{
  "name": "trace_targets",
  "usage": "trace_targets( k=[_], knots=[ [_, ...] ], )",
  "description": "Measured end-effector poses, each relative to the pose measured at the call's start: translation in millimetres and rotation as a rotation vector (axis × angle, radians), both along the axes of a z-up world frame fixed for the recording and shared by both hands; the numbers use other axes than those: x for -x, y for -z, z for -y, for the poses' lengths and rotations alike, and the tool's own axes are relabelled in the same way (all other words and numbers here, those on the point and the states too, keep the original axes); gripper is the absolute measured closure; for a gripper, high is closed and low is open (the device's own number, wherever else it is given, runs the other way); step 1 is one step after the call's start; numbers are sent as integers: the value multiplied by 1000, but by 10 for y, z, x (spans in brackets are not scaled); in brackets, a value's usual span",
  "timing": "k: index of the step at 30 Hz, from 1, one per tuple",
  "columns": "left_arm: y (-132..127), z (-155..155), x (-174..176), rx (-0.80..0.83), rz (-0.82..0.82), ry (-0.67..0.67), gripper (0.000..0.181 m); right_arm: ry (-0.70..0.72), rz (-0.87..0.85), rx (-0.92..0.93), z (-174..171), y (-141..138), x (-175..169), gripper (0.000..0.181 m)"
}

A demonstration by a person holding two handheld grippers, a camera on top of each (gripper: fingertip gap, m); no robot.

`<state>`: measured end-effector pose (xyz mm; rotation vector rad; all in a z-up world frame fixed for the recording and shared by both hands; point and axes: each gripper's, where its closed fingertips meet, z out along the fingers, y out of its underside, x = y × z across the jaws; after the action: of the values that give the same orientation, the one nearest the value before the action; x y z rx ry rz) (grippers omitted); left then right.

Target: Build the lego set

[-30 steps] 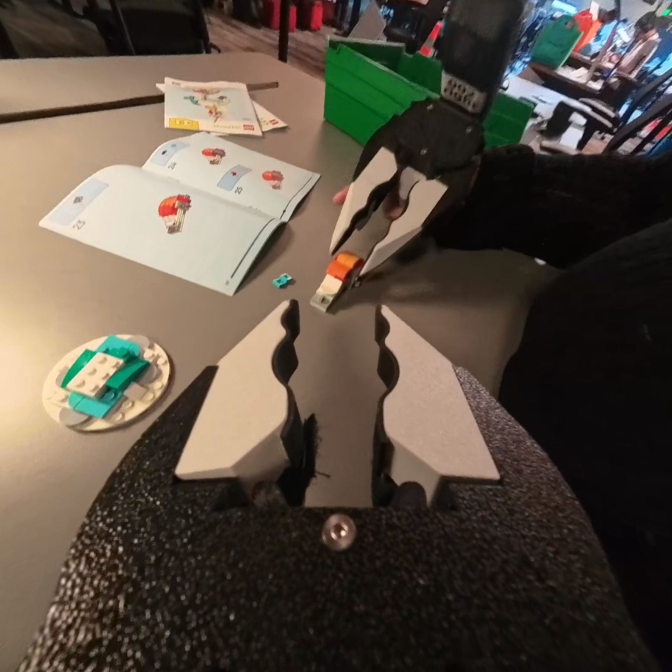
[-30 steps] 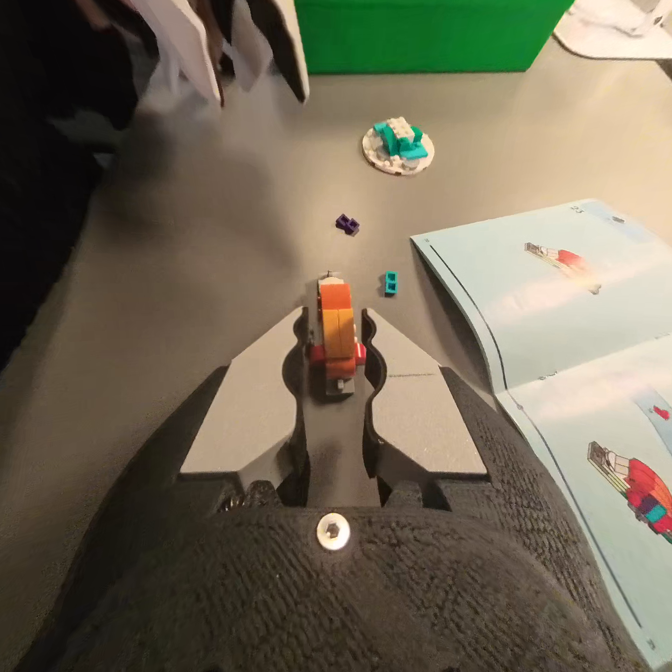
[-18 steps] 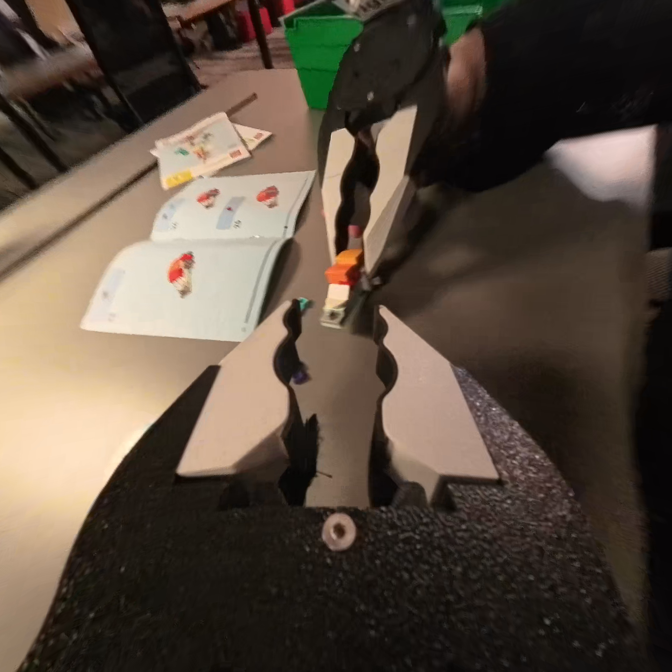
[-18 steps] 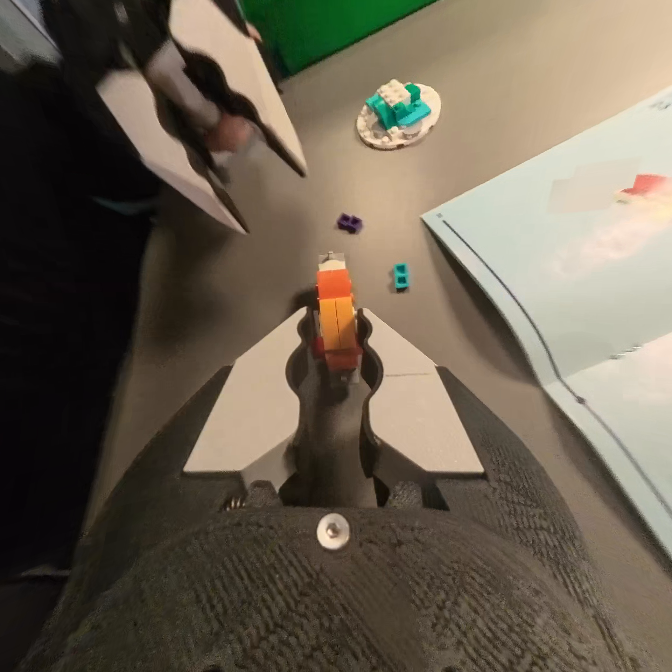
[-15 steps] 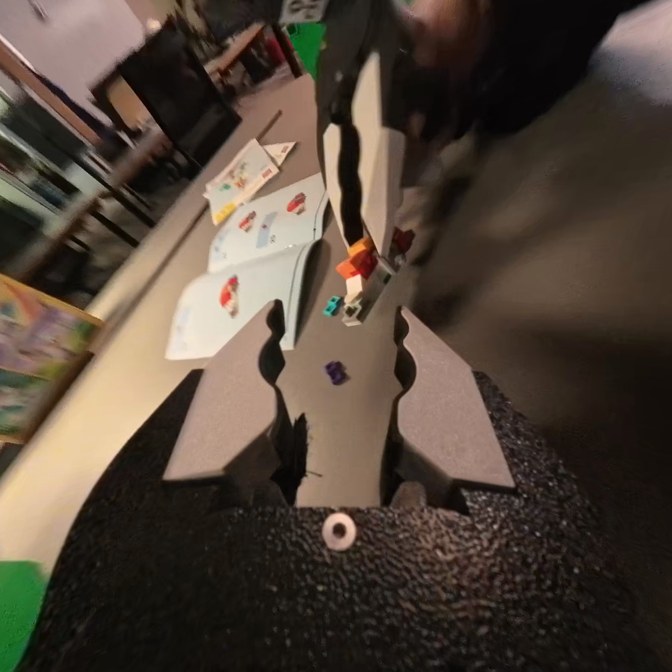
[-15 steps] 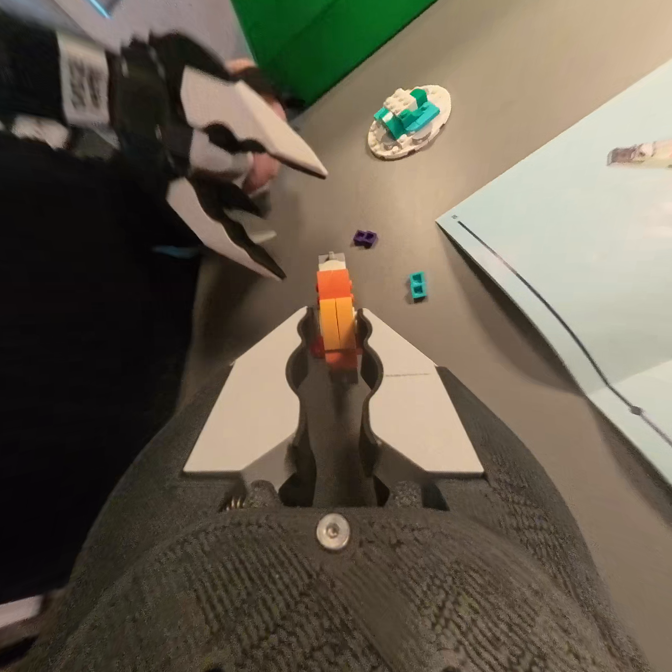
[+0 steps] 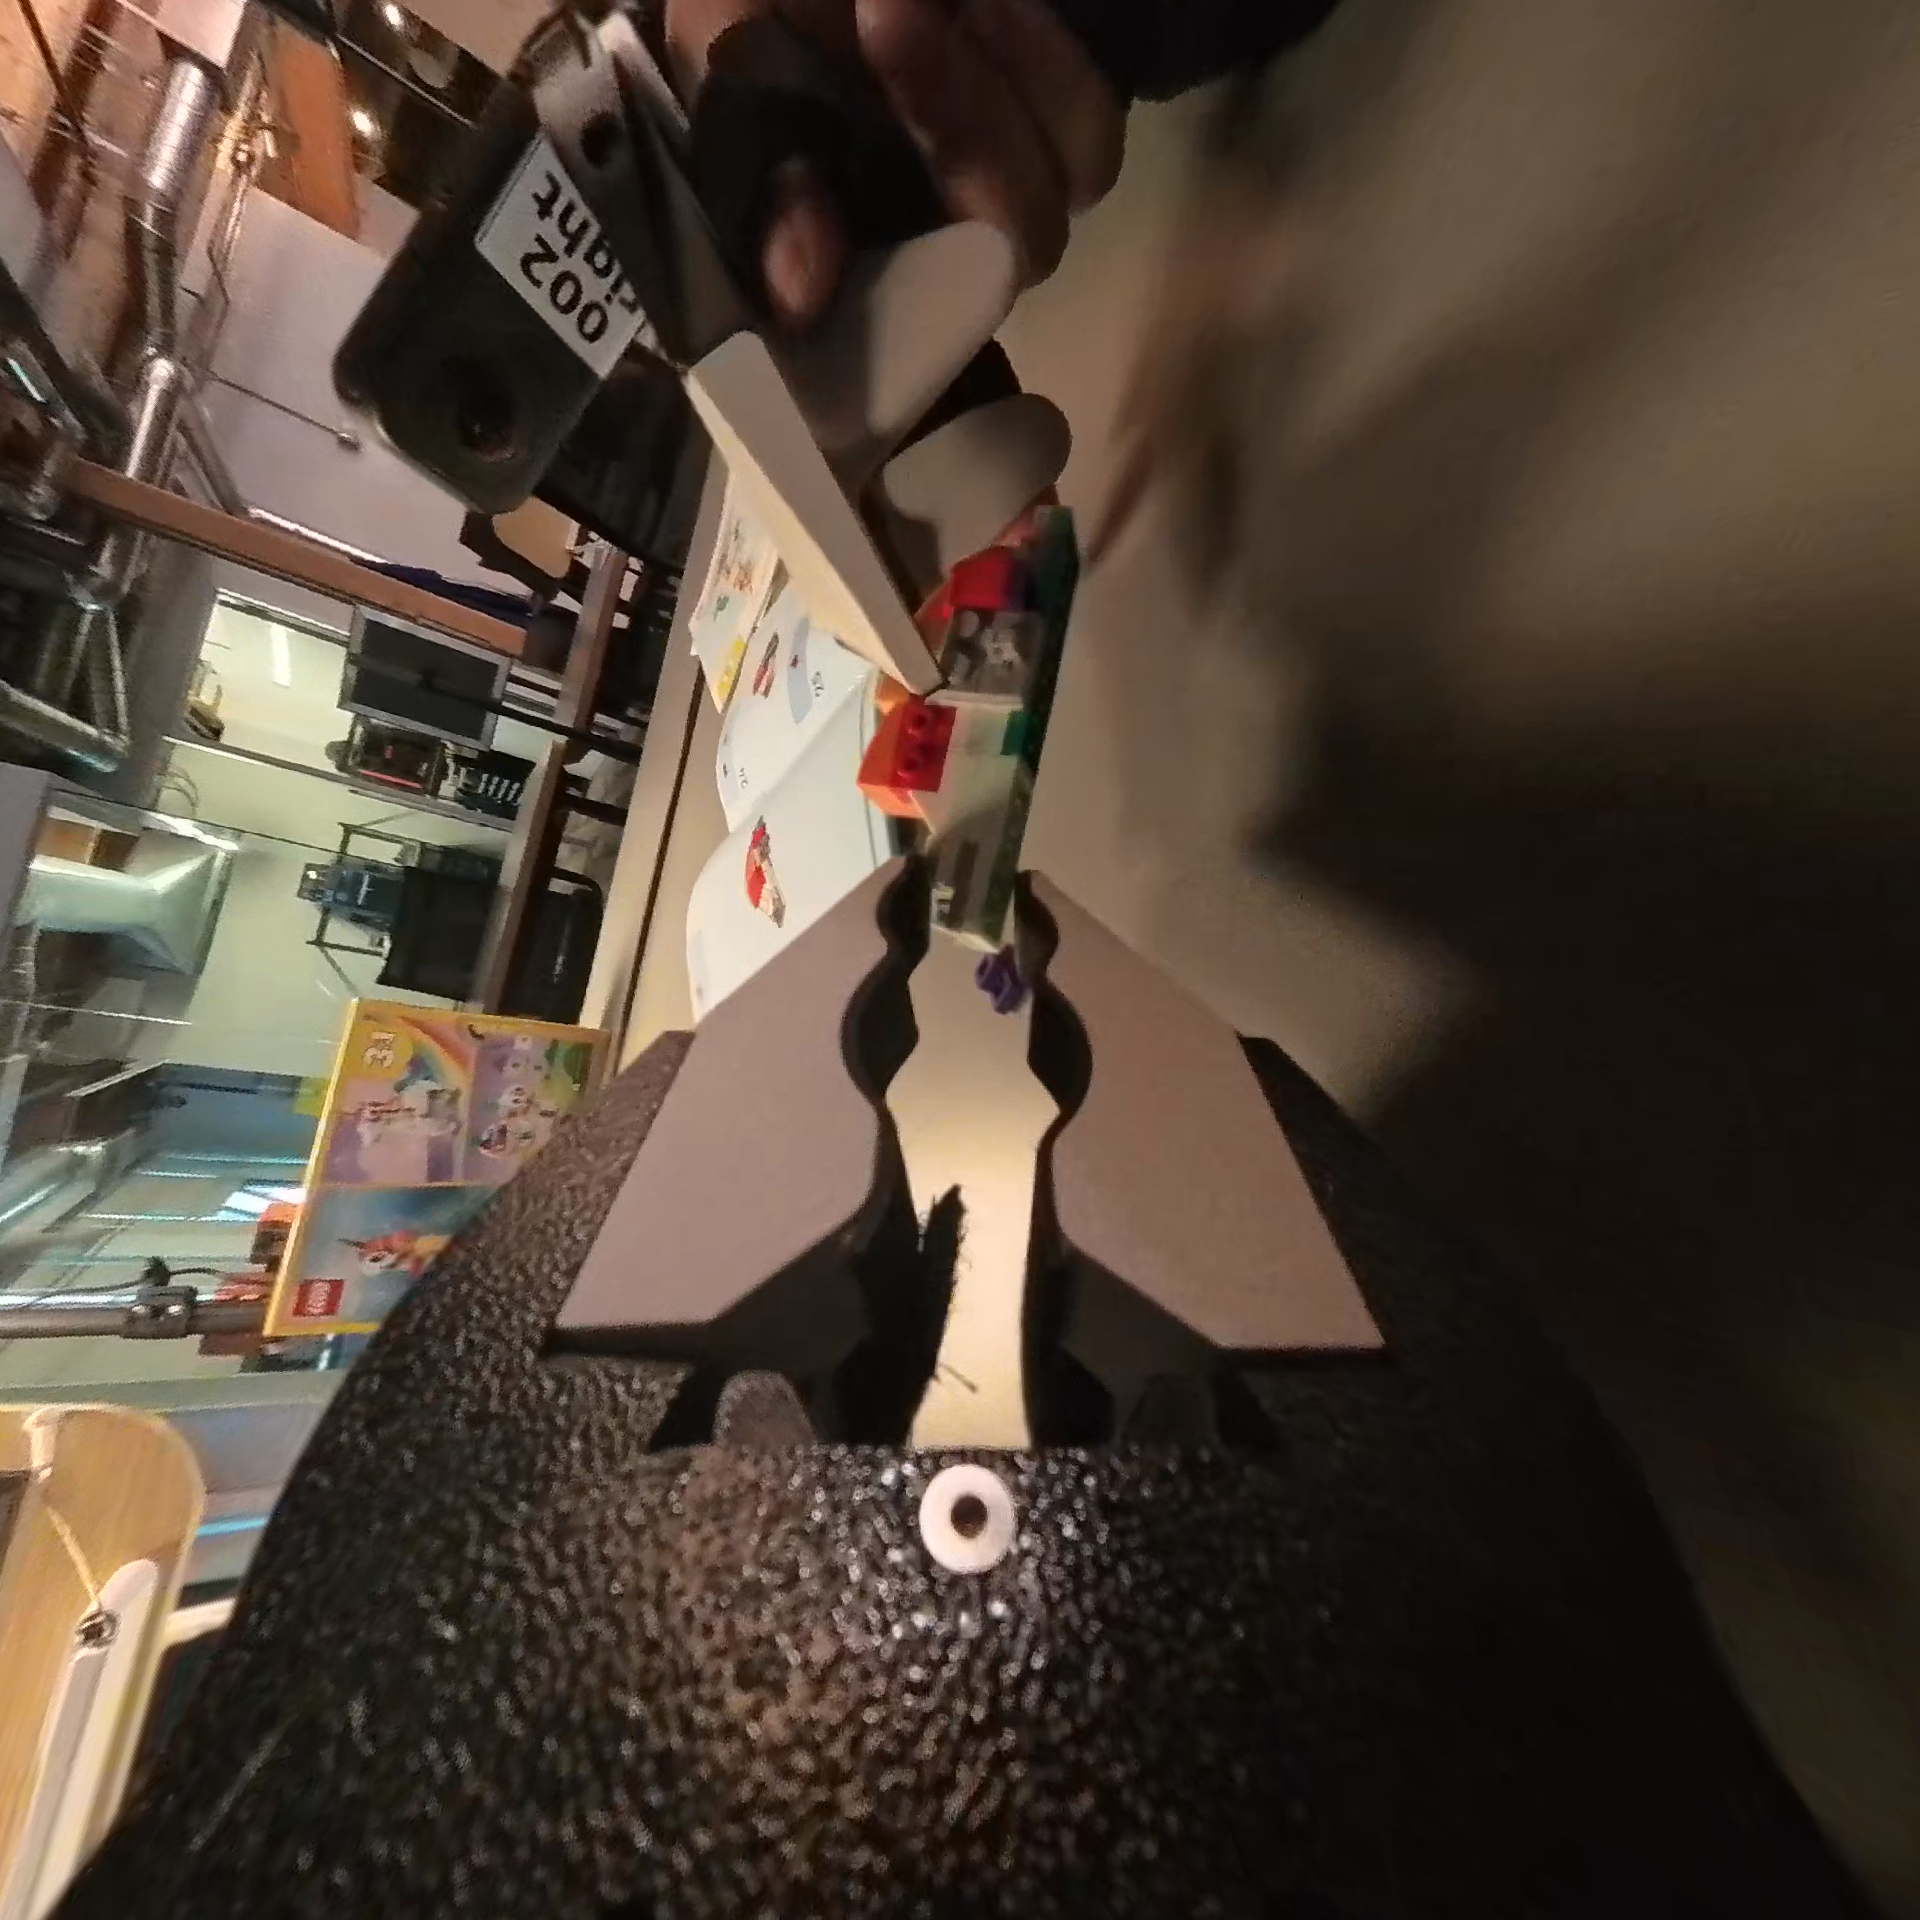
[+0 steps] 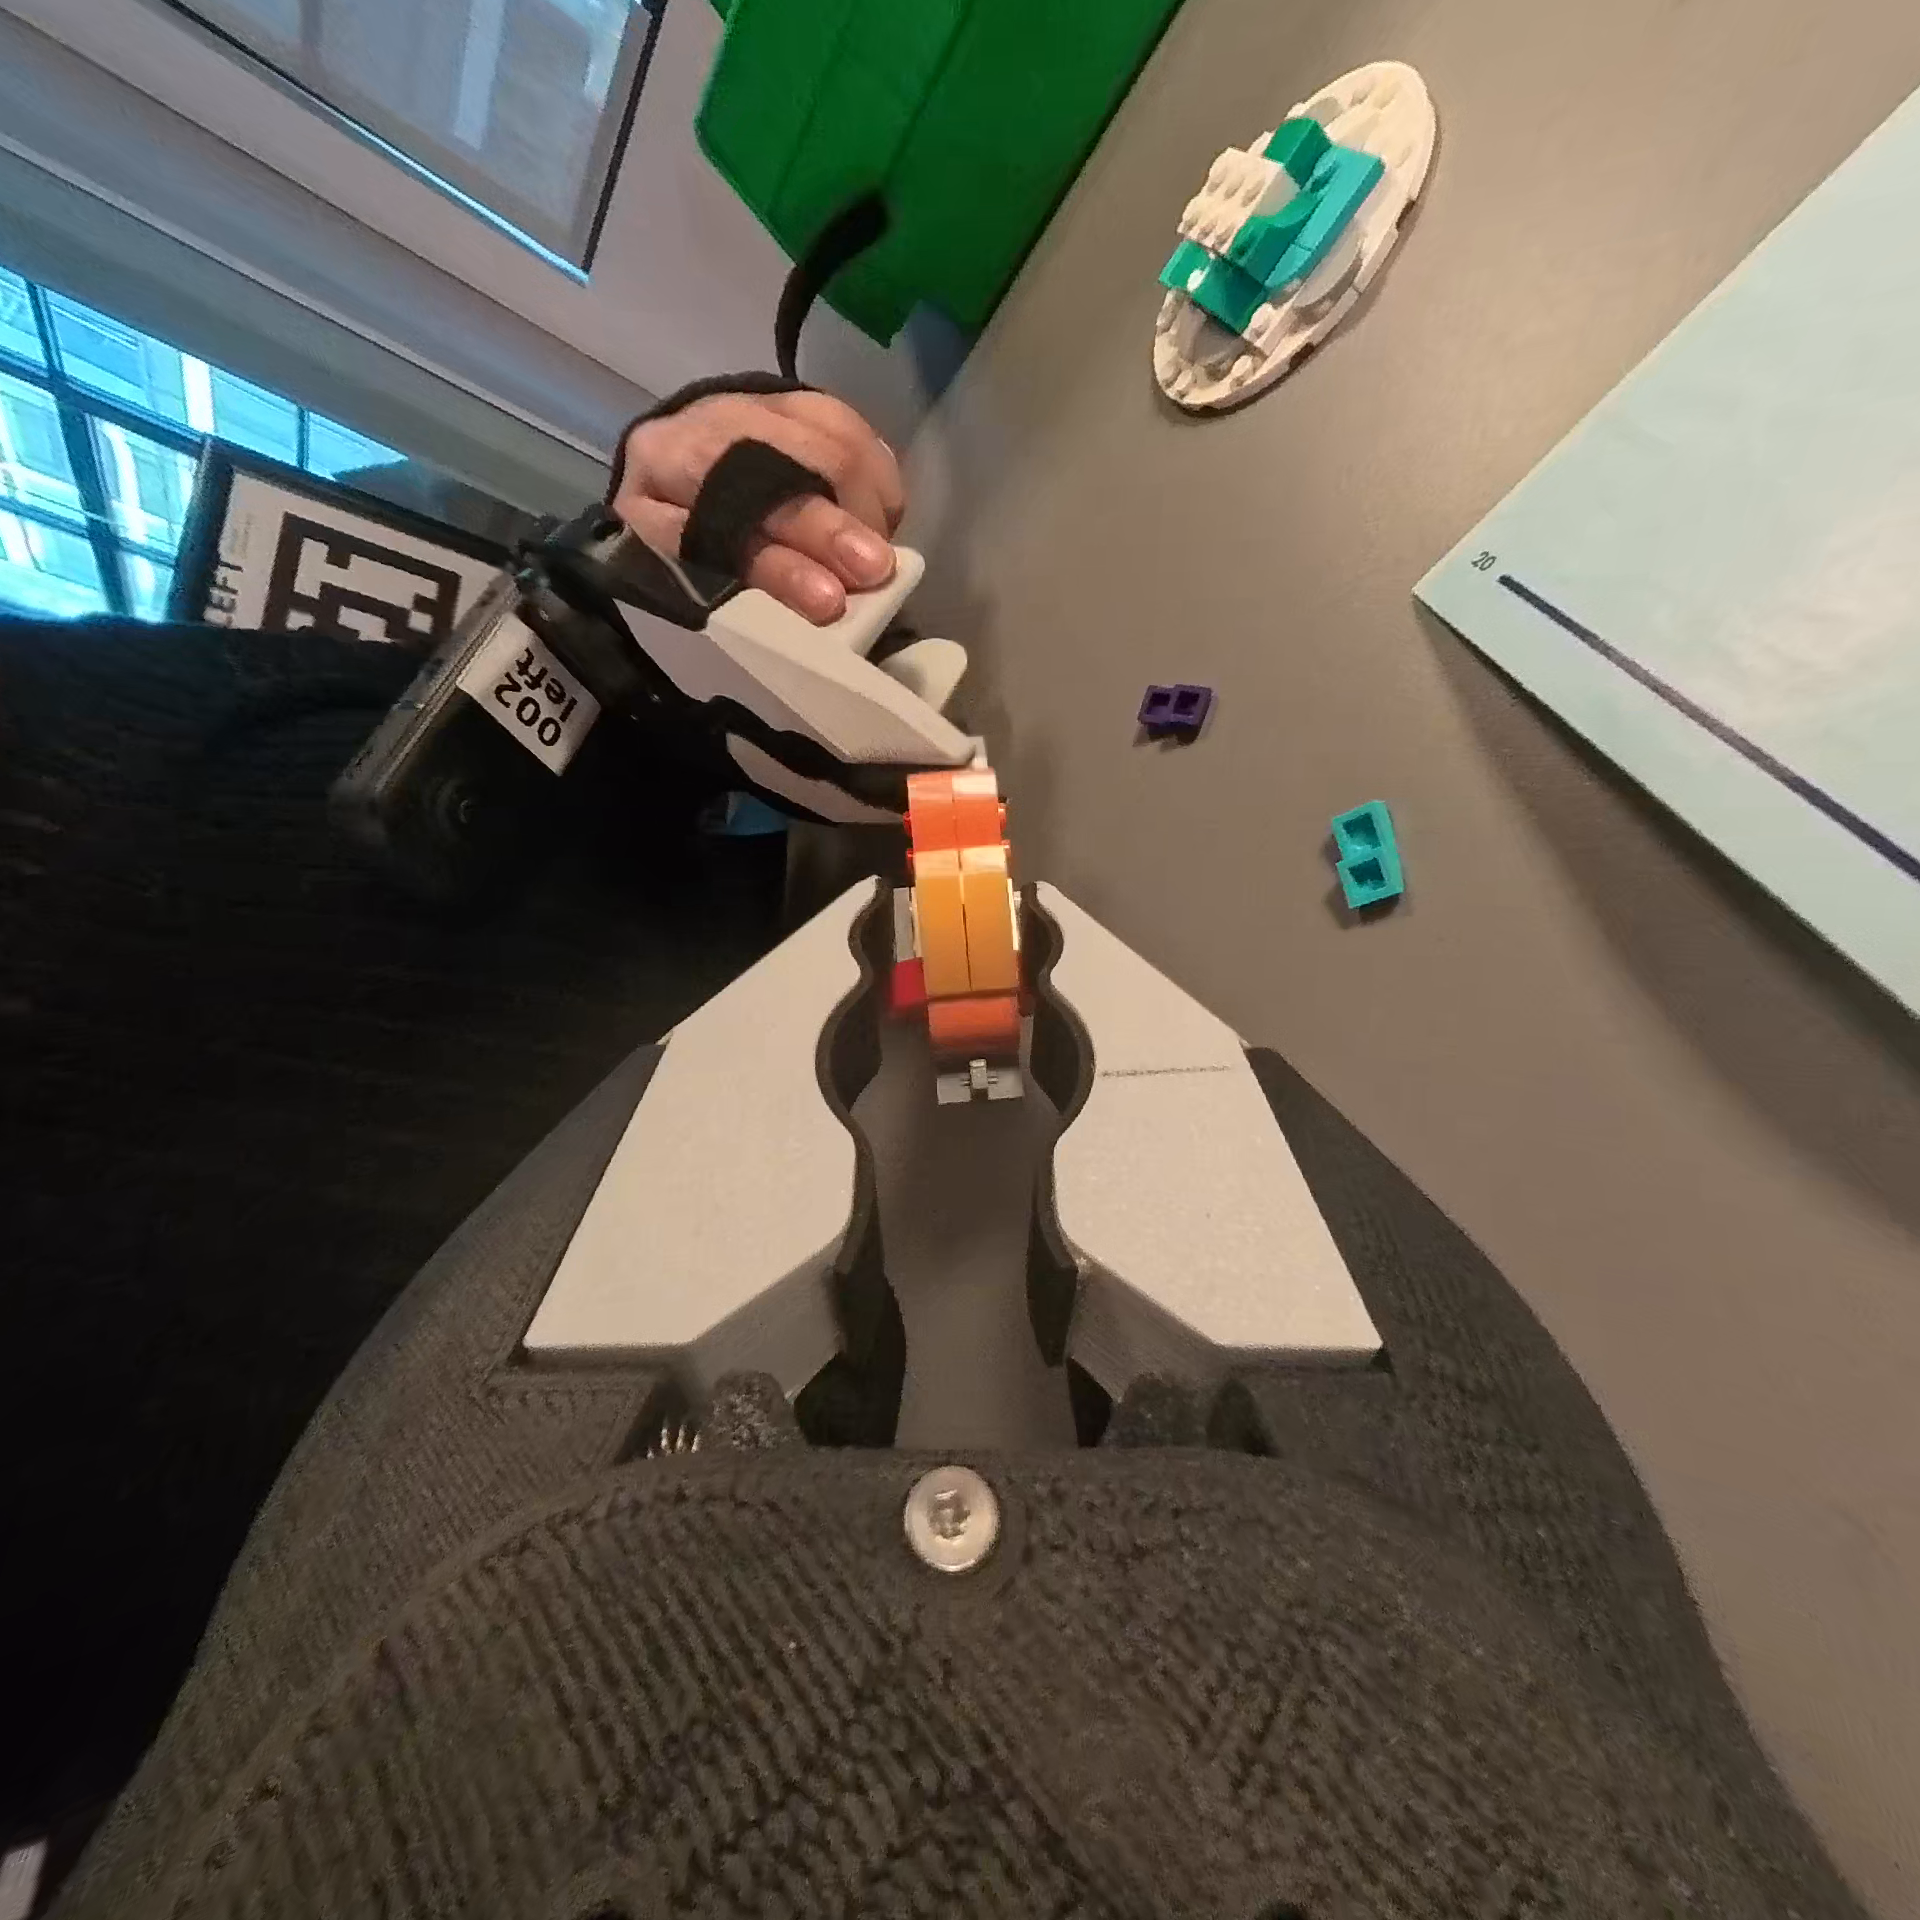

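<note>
My right gripper (image 8: 961, 904) is shut on a small lego assembly (image 8: 961, 935) of orange, yellow, red and grey bricks and holds it above the grey table (image 8: 1143, 520). In the left wrist view the assembly (image 7: 966, 748) shows a green plate along one side, with the right gripper (image 7: 951, 670) clamped on its far part. My left gripper (image 7: 971, 888) has its jaws narrowed around the near end of the assembly. From the right wrist view the left gripper (image 8: 935, 784) meets the assembly's far end.
A purple piece (image 8: 1176, 709) and a teal piece (image 8: 1366, 854) lie loose on the table. A round white plate with teal and white bricks (image 8: 1294, 223) sits farther off, near a green bin (image 8: 914, 135). An open instruction booklet (image 8: 1714, 520) lies to the right. A lego box (image 7: 436, 1153) stands at the left. The purple piece (image 8: 1176, 709) is about 4 centimeters from my left fingertips.
Both grippers have tilted and come together. My left gripper moved up to the assembly's end and narrowed its jaws around it. My right gripper kept its hold and lifted the assembly.
</note>
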<state>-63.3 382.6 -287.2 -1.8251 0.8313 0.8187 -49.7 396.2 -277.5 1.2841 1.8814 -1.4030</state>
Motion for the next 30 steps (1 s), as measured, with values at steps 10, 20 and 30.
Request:
trace_targets(
  k=[10, 20, 30],
  knots=[
    [79, 248, 122, 78, 179, -148, 170, 170, -195, -11, -196, -193, 61, 148],
    [83, 977, 290, 152, 508, -426, 170, 147, -573, -495, -112, 120, 247, 136],
    [89, 1217, 292, 179, 624, -483, 170, -220, -693, -575, 101, 298, 454, 145]
  ],
)
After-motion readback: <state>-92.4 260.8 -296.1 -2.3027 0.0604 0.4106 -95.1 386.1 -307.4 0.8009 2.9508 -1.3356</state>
